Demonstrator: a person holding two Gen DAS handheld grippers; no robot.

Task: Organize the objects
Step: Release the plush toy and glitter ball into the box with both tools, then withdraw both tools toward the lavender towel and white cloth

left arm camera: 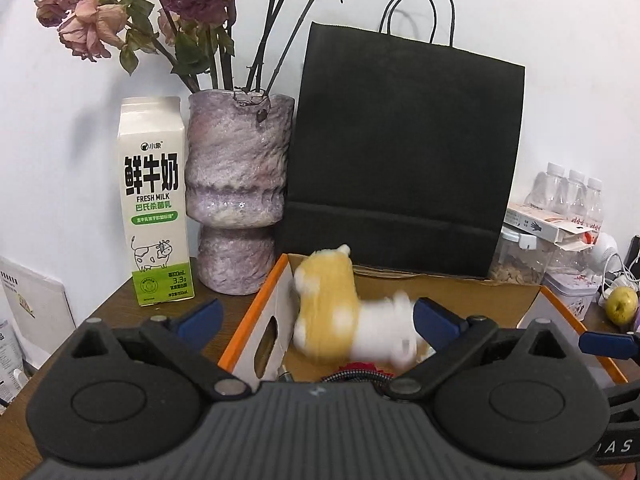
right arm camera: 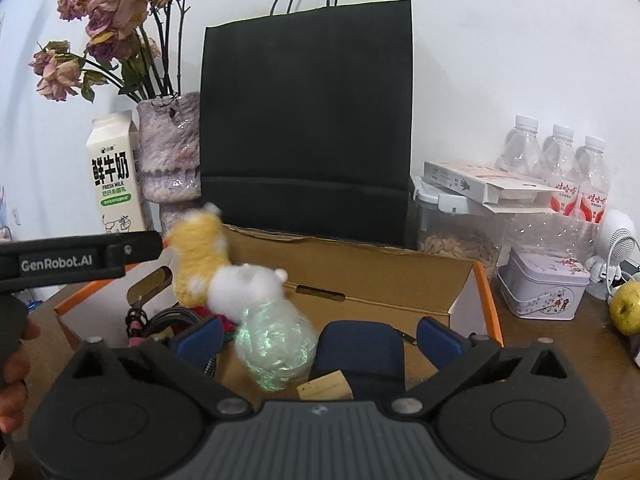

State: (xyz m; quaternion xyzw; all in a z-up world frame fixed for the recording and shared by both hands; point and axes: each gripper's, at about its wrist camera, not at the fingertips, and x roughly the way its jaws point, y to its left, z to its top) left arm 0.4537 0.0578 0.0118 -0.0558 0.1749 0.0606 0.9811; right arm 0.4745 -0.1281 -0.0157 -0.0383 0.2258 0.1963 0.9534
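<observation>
1. Over the open cardboard box we hold both tools, and a blurred plush toy, yellow and white, sits above the box's left end, between the fingertips of our left gripper.
2. Our left gripper's jaws stand wide apart; the toy's white end is near, maybe touching, the right fingertip, but nothing clamps it. The blur suggests to us it is dropping or tumbling into the box.
3. Our right gripper is spread wide too, holding nothing, poised above the box's near edge.
4. Inside the box we already see a crinkly iridescent wrapped bundle, a dark blue pouch, a small wooden block and a coil of cables, so part of the tidying looks done.
5. Outside it remain a milk carton, a vase of dried roses, a black paper bag, water bottles, a tin and a yellow-green fruit. Which of these belong in the box we cannot tell.
</observation>
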